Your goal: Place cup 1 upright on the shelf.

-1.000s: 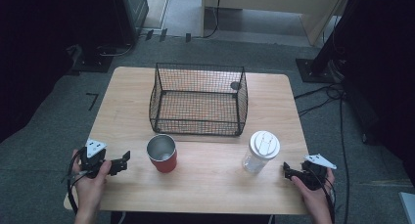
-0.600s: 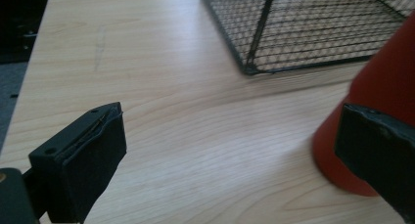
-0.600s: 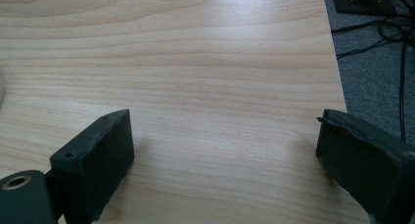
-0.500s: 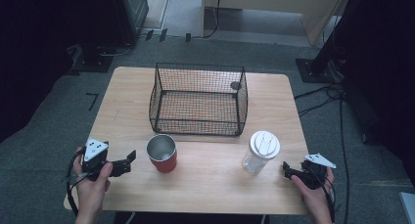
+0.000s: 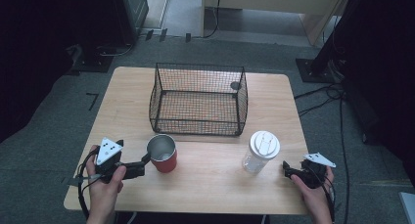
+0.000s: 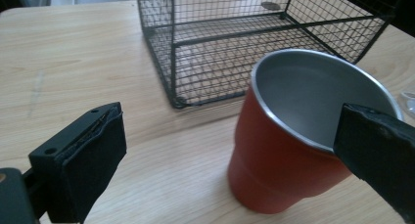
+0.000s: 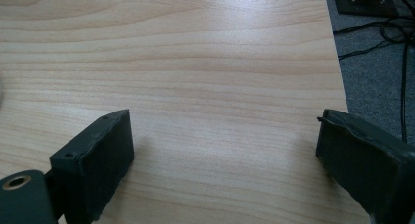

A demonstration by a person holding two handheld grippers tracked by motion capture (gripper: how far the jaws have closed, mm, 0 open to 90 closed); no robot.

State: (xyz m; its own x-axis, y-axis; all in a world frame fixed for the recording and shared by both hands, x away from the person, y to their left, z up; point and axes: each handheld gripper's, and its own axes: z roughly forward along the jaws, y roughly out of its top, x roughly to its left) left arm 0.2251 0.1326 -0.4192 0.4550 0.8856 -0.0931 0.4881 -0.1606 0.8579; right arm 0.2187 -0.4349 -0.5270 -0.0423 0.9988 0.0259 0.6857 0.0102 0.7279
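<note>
A red cup [image 5: 163, 153] with a bare metal inside stands upright at the front of the table, just before a black wire basket [image 5: 198, 99]. My left gripper [image 5: 143, 161] is open, its jaw tips beside the cup's left flank. In the left gripper view the cup [image 6: 298, 131] sits toward the right of my open left gripper [image 6: 235, 136], and the right jaw overlaps its rim. A clear bottle with a white lid [image 5: 261, 150] stands at the front right. My right gripper [image 5: 287, 169] rests open just right of it, over bare wood [image 7: 225, 150].
The wooden table [image 5: 210, 185] ends close behind both hands at the front. Its right edge [image 7: 337, 82] drops to grey carpet with cables [image 7: 386, 33]. The basket's floor [image 6: 230, 62] looks empty. Dark equipment stands around the table.
My left gripper has moved right, up to the red cup's side. The right gripper has stayed in place.
</note>
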